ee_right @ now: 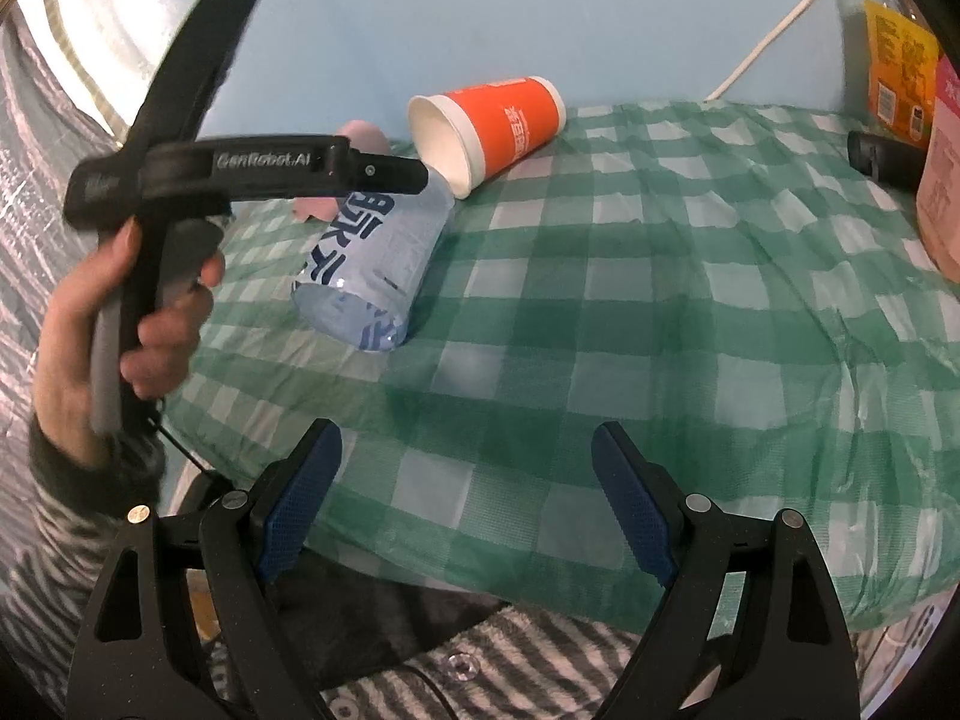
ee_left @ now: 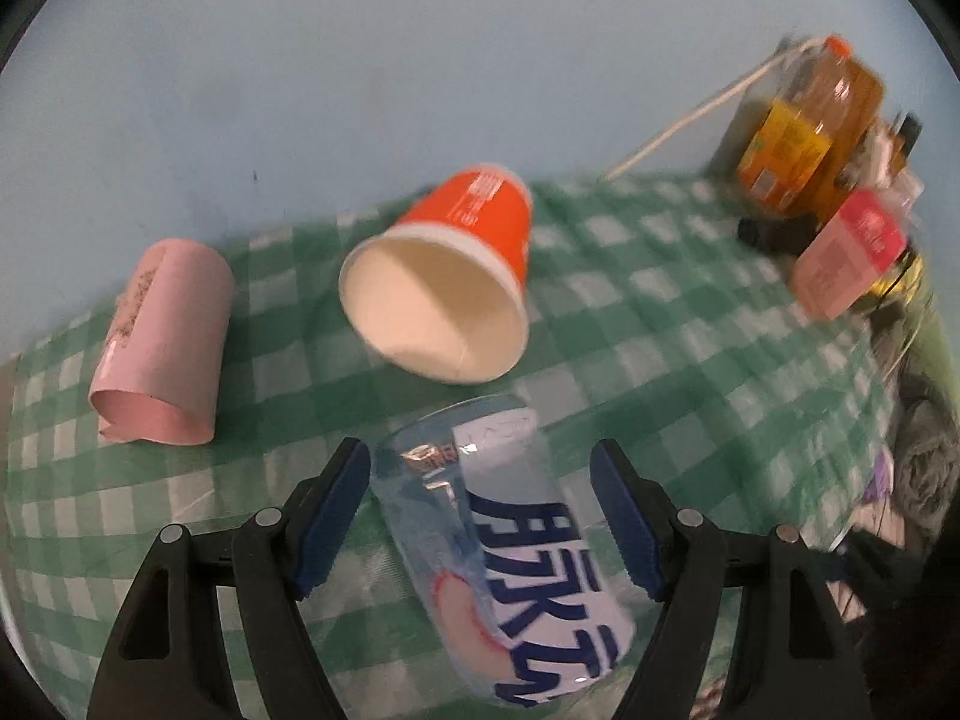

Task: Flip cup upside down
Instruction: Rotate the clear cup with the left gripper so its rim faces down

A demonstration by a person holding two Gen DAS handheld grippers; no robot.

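A clear plastic cup with blue writing [ee_left: 504,540] lies tilted between the fingers of my left gripper [ee_left: 480,516]. The jaws are wide, the left pad beside the cup wall and a gap on the right. In the right wrist view the cup [ee_right: 372,264] leans on the green checked cloth [ee_right: 660,312], under the left gripper's finger [ee_right: 336,171]. An orange paper cup [ee_left: 444,282] lies on its side behind it, mouth toward me; it also shows in the right wrist view [ee_right: 498,126]. My right gripper [ee_right: 468,510] is open and empty near the table's front edge.
A pink paper roll [ee_left: 162,342] lies at the left. A bottle of amber drink [ee_left: 804,126], a pink carton [ee_left: 852,252] and a black object [ee_right: 882,159] stand at the right by the blue wall. A white cable [ee_left: 690,114] runs up the wall.
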